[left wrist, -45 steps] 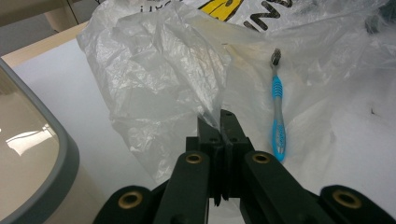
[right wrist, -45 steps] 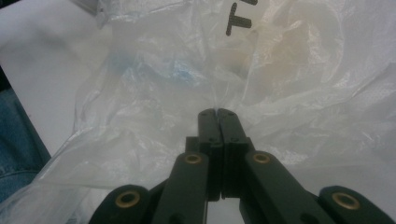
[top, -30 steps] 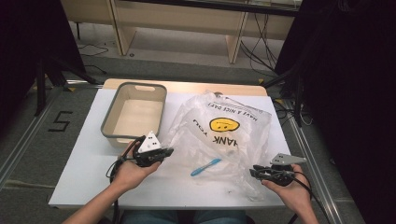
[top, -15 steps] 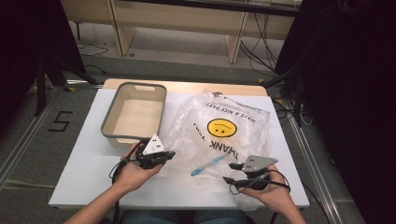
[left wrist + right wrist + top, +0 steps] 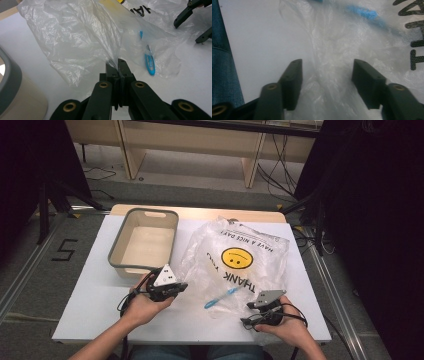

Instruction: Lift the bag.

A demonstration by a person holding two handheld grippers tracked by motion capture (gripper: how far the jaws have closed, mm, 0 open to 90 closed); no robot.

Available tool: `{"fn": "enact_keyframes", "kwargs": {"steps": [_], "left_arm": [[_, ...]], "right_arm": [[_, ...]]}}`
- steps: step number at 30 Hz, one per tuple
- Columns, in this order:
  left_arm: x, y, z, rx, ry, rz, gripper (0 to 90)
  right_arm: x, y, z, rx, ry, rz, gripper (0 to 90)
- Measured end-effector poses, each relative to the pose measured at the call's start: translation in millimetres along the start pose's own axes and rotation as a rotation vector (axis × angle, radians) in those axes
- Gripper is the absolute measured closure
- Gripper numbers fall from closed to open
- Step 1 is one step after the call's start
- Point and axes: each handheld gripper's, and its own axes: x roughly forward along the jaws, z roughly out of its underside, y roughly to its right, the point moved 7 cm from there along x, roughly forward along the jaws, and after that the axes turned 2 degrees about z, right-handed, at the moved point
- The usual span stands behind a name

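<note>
A clear plastic bag (image 5: 240,260) printed with a yellow smiley lies crumpled on the white table (image 5: 90,310). A slim blue toothbrush-like thing (image 5: 221,297) lies at the bag's near edge, partly under the film (image 5: 149,62). My left gripper (image 5: 183,287) is shut on the bag's left edge, the film pinched between its jaws (image 5: 117,65). My right gripper (image 5: 246,314) stands open at the bag's near right edge. Its jaws have just been opening, and loose bag film (image 5: 332,50) lies between them (image 5: 327,72) without being pressed.
A beige tub with a grey rim (image 5: 117,265) stands at the back left, close behind my left hand; its wall (image 5: 10,82) shows at the left gripper view's left. The table's front edge runs just below both hands.
My right hand has moved left and lower, up to the bag's near edge, and its jaws stand wider. The left hand and the pinched bag edge have not moved.
</note>
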Motion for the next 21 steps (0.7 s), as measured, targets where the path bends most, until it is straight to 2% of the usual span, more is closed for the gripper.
{"fn": "enact_keyframes", "kwargs": {"steps": [3,7,11,14,17,21], "left_arm": [[0.8,0.0,0.0,0.000,0.000,0.001,89.1],[0.9,-0.4,0.3,-0.001,-0.002,0.001,89.1],[1.0,-0.6,0.9,-0.001,-0.006,0.000,89.1],[0.9,-0.5,0.6,-0.002,-0.004,0.002,89.1],[0.8,-0.8,0.8,-0.003,-0.003,0.002,89.1],[0.9,-1.2,0.9,-0.005,-0.003,0.001,89.1]], "right_arm": [[-0.1,3.6,0.4,0.019,0.008,-0.003,56.8],[0.3,4.1,0.2,0.008,0.000,0.000,66.1],[0.7,3.7,-0.6,0.027,-0.005,-0.007,75.6],[1.0,4.2,-1.2,0.043,-0.009,-0.014,80.9],[1.6,3.3,-2.2,0.027,-0.022,-0.022,87.7],[1.8,3.1,-2.0,0.028,-0.026,-0.033,90.0]]}}
